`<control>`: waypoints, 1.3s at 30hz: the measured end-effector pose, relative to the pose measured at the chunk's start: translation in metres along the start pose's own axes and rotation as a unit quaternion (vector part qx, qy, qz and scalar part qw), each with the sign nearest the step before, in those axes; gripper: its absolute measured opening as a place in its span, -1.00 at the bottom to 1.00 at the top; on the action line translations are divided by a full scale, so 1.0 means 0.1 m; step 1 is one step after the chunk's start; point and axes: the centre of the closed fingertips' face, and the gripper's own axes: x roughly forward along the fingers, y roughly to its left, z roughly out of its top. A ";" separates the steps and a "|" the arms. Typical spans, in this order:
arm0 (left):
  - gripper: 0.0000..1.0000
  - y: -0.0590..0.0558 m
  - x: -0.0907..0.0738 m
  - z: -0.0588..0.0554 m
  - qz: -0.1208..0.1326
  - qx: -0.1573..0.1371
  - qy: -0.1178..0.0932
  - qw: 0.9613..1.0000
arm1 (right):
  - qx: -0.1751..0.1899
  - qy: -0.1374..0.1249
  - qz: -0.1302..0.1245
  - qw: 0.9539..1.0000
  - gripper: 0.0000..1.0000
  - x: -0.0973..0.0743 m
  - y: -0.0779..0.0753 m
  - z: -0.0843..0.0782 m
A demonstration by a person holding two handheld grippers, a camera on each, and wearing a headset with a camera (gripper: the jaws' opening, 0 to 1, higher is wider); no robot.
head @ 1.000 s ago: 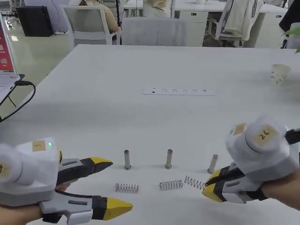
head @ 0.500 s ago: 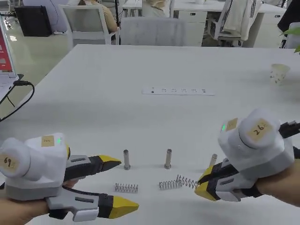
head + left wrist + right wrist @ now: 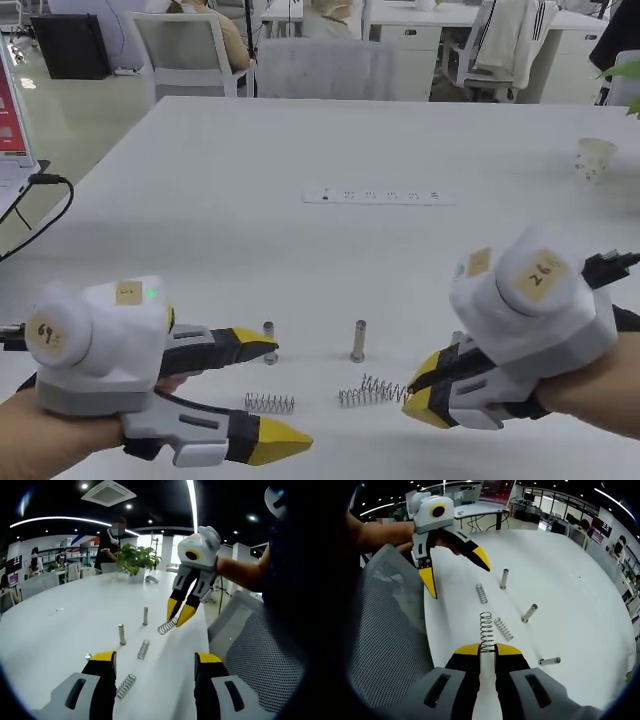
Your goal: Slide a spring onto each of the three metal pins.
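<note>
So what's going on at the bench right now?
The right gripper is shut on one end of a spring. The left gripper is open and empty near the left pin. Two other springs lie on the white table, and all three pins are bare.

A broad white table [image 3: 300,150] carries a power strip [image 3: 378,196] mid-surface and a paper cup [image 3: 597,157] near its right edge. Past the far edge stand a grey chair [image 3: 325,68] and white desks [image 3: 425,30]. Ceiling strip lights [image 3: 191,500] glow above a potted plant [image 3: 135,558].
</note>
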 end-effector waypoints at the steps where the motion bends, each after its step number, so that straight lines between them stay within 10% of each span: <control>1: 0.16 -0.01 0.01 0.01 -0.002 0.001 0.000 1.000 | -0.002 0.000 0.000 1.000 -0.85 0.00 0.01 0.01; 39: -0.04 -0.16 0.20 0.16 -0.039 0.032 -0.002 0.999 | -0.059 0.002 0.021 0.998 -0.84 0.05 0.16 0.22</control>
